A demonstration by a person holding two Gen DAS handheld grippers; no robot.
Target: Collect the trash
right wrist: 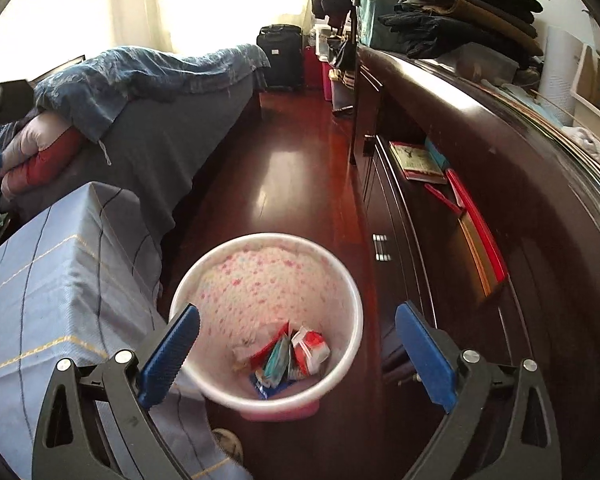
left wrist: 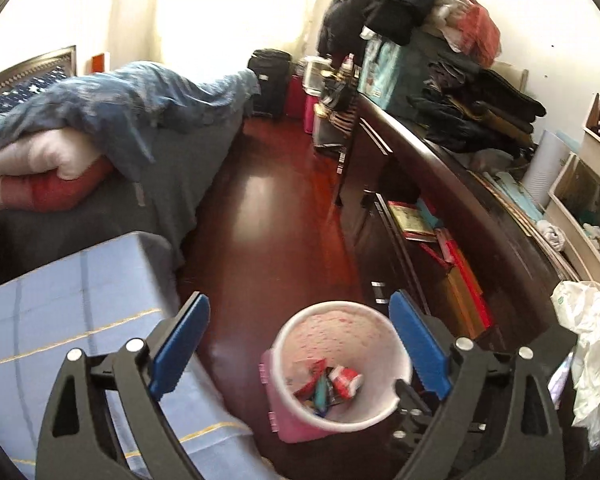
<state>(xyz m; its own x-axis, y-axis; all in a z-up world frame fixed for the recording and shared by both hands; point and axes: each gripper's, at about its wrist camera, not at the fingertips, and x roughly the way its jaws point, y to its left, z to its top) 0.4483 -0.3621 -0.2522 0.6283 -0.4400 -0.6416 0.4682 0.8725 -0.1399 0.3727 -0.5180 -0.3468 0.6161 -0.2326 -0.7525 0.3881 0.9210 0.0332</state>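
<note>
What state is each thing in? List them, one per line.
bin: upright on the floor, uncovered, wrappers at the bottom
wrappers: crumpled, inside the bin
left hand-held gripper: open, empty
right hand-held gripper: open, empty
suitcase: upright, closed

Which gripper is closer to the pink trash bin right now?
Right, by a little. The right gripper hangs open above the pink trash bin. The left gripper is open too, above the bin's rim.
</note>
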